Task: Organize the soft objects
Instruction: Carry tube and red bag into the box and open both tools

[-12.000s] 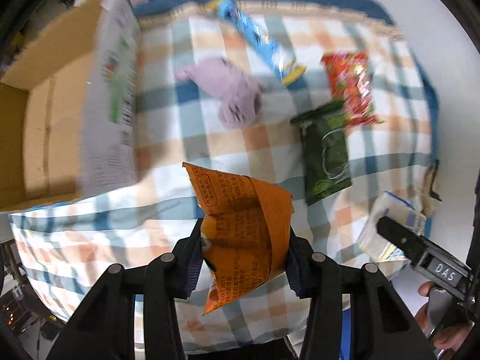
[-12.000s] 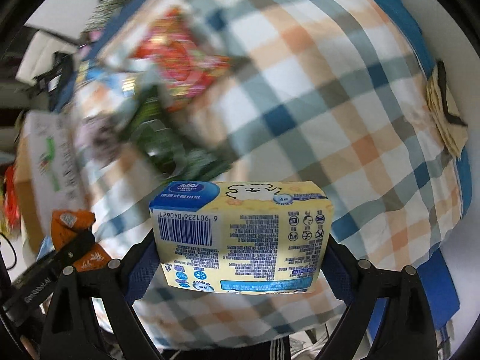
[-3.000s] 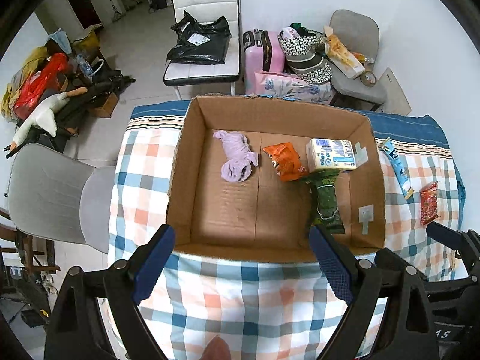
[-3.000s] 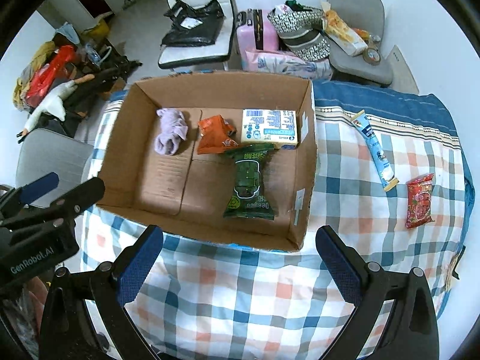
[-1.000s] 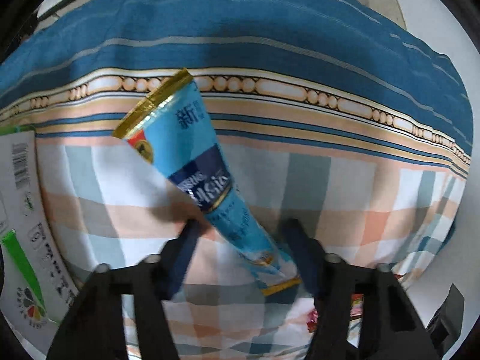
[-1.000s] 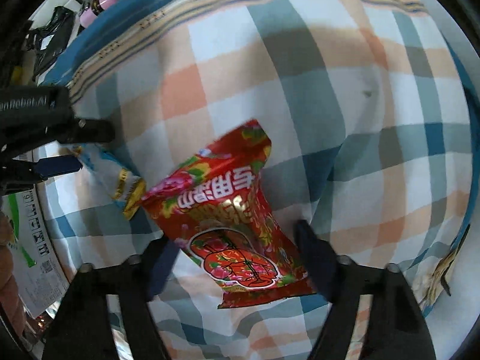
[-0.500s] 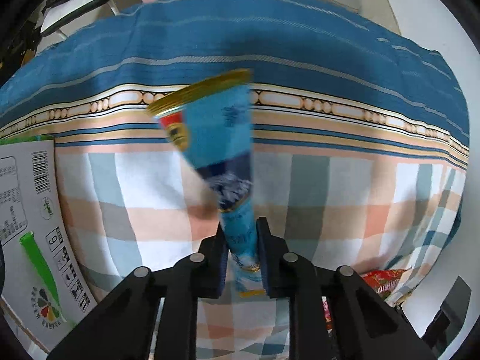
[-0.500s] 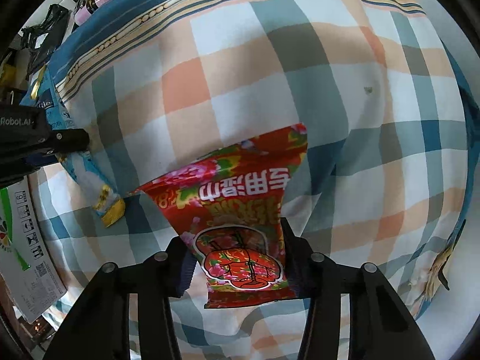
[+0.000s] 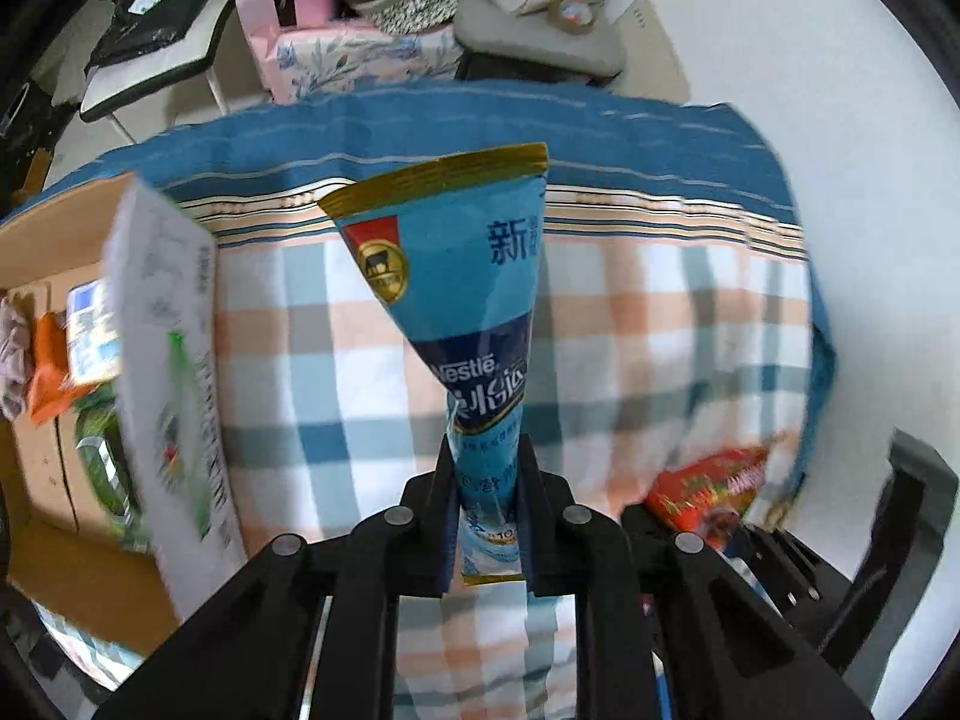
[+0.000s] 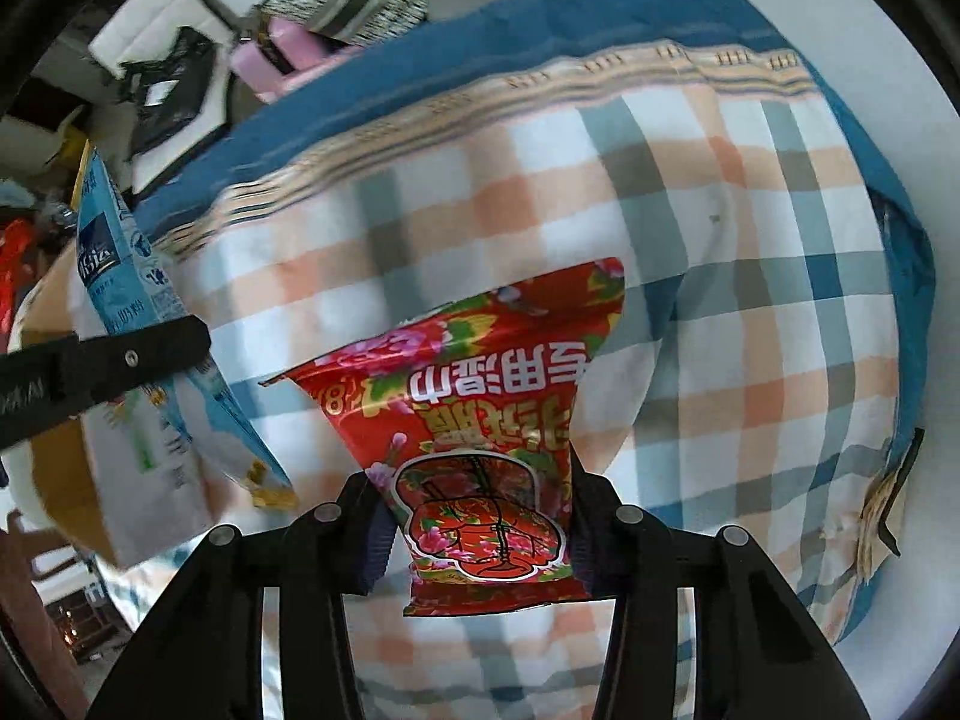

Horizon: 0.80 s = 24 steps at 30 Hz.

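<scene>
The left hand-held gripper (image 9: 486,516) is clamped on the narrow lower end of a long blue Nestle foil sachet (image 9: 459,300), lifted above the checked cloth-covered counter (image 9: 660,330). At nine o'clock sits an open brown cardboard box (image 9: 36,252). The right hand-held gripper (image 10: 477,534) pinches a red flowered wet-wipe packet (image 10: 474,408) clear of the cloth.

We see a glossy blue foil sachet (image 9: 462,324), a shiny crinkled red plastic packet (image 10: 480,420), matt woven checked tablecloth (image 10: 750,300), plain brown cardboard box (image 9: 42,252), matt black, probably plastic, gripper fingers (image 9: 444,516).
</scene>
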Each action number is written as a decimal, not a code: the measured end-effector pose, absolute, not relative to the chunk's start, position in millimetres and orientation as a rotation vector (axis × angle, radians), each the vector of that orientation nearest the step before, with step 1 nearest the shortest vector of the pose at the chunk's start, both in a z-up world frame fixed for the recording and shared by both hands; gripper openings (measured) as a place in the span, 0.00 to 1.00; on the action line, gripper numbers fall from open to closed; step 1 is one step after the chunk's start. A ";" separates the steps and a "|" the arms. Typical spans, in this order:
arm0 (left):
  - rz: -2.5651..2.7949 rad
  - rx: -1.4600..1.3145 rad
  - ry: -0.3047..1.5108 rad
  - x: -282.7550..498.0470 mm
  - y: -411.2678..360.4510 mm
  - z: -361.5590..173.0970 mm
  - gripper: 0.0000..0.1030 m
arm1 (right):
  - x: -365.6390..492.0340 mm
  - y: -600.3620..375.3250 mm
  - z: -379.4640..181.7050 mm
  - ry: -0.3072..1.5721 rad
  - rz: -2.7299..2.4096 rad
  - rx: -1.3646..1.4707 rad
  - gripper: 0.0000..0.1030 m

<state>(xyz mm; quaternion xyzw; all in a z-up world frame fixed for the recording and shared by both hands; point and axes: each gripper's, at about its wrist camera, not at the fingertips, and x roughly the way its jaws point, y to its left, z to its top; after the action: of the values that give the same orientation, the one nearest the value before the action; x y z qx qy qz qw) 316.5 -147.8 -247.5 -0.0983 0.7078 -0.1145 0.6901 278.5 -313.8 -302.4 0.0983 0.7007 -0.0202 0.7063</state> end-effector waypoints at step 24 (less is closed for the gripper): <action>-0.153 -0.251 1.416 206.1 100.7 -155.1 0.13 | 201.6 -81.9 -179.8 1.422 0.260 0.109 0.47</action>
<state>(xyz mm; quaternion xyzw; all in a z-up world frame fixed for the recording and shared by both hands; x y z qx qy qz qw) 206.1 100.7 -155.1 -0.1148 0.6478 -0.0699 0.7499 201.6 -81.9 -179.8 0.0499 0.6503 0.1189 0.7487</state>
